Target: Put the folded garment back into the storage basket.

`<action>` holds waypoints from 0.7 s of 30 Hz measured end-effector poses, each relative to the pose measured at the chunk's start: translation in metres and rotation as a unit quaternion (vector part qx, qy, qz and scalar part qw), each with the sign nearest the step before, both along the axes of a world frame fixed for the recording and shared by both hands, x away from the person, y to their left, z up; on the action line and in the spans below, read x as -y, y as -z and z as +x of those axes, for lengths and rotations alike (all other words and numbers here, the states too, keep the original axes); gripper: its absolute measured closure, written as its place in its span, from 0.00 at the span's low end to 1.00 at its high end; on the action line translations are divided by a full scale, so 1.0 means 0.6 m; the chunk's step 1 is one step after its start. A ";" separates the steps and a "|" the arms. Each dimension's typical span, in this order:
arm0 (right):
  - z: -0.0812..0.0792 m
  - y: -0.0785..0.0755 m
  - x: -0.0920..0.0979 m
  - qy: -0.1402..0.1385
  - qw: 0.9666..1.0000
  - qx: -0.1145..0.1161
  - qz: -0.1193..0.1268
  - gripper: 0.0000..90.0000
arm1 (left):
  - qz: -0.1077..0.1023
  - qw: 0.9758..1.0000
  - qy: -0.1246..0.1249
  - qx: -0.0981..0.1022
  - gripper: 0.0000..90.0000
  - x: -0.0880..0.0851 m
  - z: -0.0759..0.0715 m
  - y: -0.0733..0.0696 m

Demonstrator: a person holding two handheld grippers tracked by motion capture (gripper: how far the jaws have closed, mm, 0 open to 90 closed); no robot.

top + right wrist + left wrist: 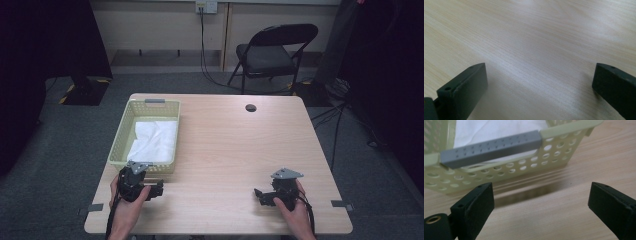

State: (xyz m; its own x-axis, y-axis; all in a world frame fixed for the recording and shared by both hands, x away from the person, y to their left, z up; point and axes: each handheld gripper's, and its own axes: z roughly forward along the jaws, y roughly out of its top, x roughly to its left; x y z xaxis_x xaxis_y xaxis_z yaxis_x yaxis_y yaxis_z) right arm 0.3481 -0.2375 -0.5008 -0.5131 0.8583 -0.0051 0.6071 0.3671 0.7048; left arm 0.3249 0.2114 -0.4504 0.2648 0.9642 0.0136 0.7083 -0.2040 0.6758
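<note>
The left gripper [156, 189] is resting at the near left of the table [225, 150], just in front of the pale green basket [120, 137]; its fingers [477, 202] are standing wide apart and holding nothing, as the left gripper view is showing bare wood between them. The basket is sitting at the table's left side with its near wall facing that gripper, and the grey handle [491, 148] on its near rim is lying straight ahead of the open fingers, probably because the basket is the thing about to be taken by that handle. A white cloth [155, 140] is lying folded inside the basket, covering most of its floor; it is looking soft and loosely creased.

The right gripper [260, 195] is lying at the near right of the table, well apart from the basket, with its fingers [465, 87] likewise spread and empty over plain tabletop; it is seemingly waiting clear of the work. A small dark disc [251, 107] is sitting near the far edge, and a folding chair [275, 50] is standing beyond the table.
</note>
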 end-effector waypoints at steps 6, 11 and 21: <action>0.000 0.000 0.000 0.001 1.000 0.000 0.000 0.00 | 0.021 1.000 -0.006 -0.022 0.07 -0.005 0.006 0.025; 0.000 0.000 0.000 0.001 1.000 0.000 0.000 0.00 | 0.050 0.998 -0.012 -0.031 0.07 -0.005 0.007 0.035; 0.000 0.000 0.000 0.000 1.000 0.001 -0.001 0.00 | 0.025 0.998 -0.020 -0.052 0.05 -0.016 0.020 0.060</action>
State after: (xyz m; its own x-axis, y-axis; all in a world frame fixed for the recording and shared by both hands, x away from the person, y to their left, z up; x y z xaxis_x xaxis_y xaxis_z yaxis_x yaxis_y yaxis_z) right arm 0.3480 -0.2375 -0.5009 -0.5124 0.8587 -0.0067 0.6064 0.3673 0.7053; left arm 0.3370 0.2208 -0.4867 0.2289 0.9728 0.0353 0.7828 -0.2055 0.5874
